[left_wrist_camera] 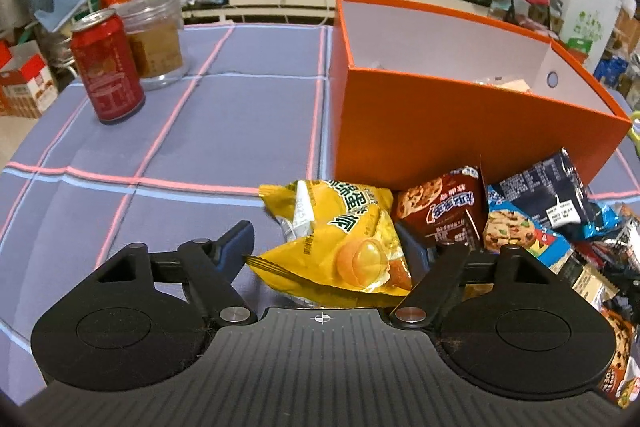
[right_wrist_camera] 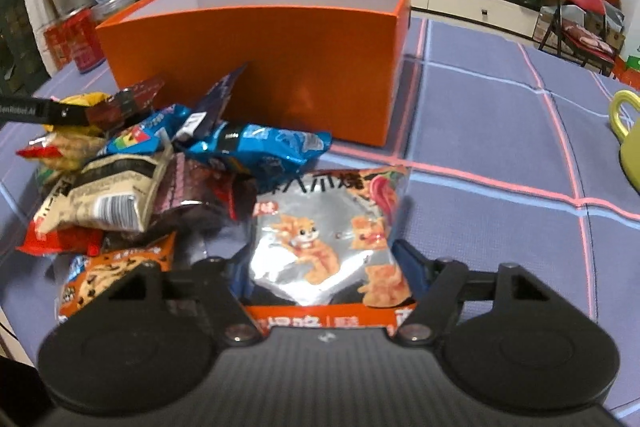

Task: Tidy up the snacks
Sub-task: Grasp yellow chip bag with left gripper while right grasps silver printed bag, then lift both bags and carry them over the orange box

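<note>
Left claw [left_wrist_camera: 326,247] spread wide around the yellow packet [left_wrist_camera: 340,247], not pinching. Right claw [right_wrist_camera: 320,263] straddles the silver cat packet [right_wrist_camera: 328,239]; grip unclear. Orange box [left_wrist_camera: 440,123] sits just ahead. Clench mid-bag, lift clear of the pile, drop over the near wall.

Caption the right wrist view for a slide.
Right gripper straddles a silver cat packet before the orange box.

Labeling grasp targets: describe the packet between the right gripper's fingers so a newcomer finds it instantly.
Start at the orange box on the checked tablecloth. In front of it lies a heap of snack packets; the silver packet sits at the heap's right edge, between the right gripper fingers. It alone is shiny silver with orange cartoon cats.
</note>
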Available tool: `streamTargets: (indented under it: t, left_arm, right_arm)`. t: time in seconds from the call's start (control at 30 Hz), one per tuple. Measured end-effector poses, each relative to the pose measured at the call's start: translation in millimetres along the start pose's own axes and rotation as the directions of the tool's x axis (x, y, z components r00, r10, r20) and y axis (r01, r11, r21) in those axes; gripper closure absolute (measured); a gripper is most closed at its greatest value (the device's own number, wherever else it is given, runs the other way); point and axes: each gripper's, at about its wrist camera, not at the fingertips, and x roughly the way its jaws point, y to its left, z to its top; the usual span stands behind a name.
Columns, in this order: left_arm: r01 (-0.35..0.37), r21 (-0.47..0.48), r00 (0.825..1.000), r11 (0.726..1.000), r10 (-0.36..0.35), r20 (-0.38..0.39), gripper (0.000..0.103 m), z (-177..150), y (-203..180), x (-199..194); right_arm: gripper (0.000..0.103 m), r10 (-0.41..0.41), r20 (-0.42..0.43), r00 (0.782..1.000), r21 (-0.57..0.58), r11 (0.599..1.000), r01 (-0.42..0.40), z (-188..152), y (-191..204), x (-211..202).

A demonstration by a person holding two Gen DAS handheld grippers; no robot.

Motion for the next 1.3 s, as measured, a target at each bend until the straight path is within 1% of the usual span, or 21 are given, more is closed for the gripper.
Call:
streamTargets:
  t: [0.07,0.13,0.23,0.27,0.3,0.33,0.37,0.43,0.47,0.5,0.57,0.77,1.3]
  left_arm:
    - [0.001,0.003,1.000,1.000,-0.001,-0.008,0.048,-0.3,-1.6,1.4]
    - [-0.007,-0.001,1.000,1.000,0.007,-0.017,0.040,-1.8,-2.8,5.0]
    - [-0.030,0.009,0.999,1.000,0.030,-0.029,0.040,-3.3,-5.5,11.3]
    - [-0.032,0.008,0.999,0.999,0.032,-0.031,0.042,-2.4,-5.3,12.1]
    - [-0.033,0.005,0.999,0.999,0.033,-0.031,0.046,-2.0,-4.9,12.3]
    - [-0.036,0.002,0.999,0.999,0.036,-0.030,0.052,-1.6,-4.8,11.7]
    - [-0.039,0.002,0.999,0.999,0.039,-0.031,0.054,-1.4,-5.1,11.0]
    - [-0.045,0.010,0.999,0.999,0.045,-0.030,0.059,-1.2,-6.5,9.2]
    - [-0.048,0.015,0.998,0.999,0.048,-0.028,0.063,-1.1,-7.5,8.1]
    - [-0.044,0.015,0.999,0.999,0.045,-0.027,0.077,-0.7,-8.1,6.9]
    - [-0.061,0.014,0.998,0.998,0.061,-0.020,0.078,-0.2,-9.1,3.8]
    - [-0.070,0.028,0.997,0.997,0.071,-0.021,0.079,-0.1,-10.3,3.4]
    - [-0.067,0.016,0.998,0.998,0.068,-0.010,0.079,1.4,-5.4,-2.2]
  right_arm:
    - [0.029,-0.009,0.002,1.000,-0.011,1.000,0.009,-0.4,3.0,1.4]
    - [0.029,-0.010,-0.001,1.000,-0.008,1.000,0.010,1.5,0.9,2.2]
    - [0.029,-0.013,0.000,1.000,-0.008,1.000,0.013,1.0,2.3,1.1]
    - [0.029,-0.014,-0.001,1.000,-0.008,1.000,0.014,1.0,2.9,1.1]
    - [0.031,-0.016,-0.002,1.000,-0.007,1.000,0.016,1.2,3.1,1.0]
    - [0.032,-0.017,-0.006,1.000,-0.005,1.000,0.017,1.8,3.4,0.8]
    - [0.037,-0.022,-0.009,1.000,-0.004,1.000,0.022,2.5,3.7,0.3]
    - [0.040,-0.029,-0.018,0.999,-0.002,1.000,0.029,4.2,4.0,-0.8]
    - [0.042,-0.033,-0.022,0.999,0.001,0.999,0.033,4.7,4.4,-1.3]
    - [0.044,-0.038,-0.021,0.999,0.004,0.999,0.038,4.9,4.9,-1.7]
    - [0.045,-0.039,-0.023,0.999,0.009,0.999,0.039,5.1,5.0,-2.1]
    - [0.045,-0.047,-0.024,0.999,0.000,0.999,0.047,4.4,7.2,-1.9]
    - [0.046,-0.050,-0.019,0.999,-0.007,0.999,0.050,4.5,8.1,-3.7]
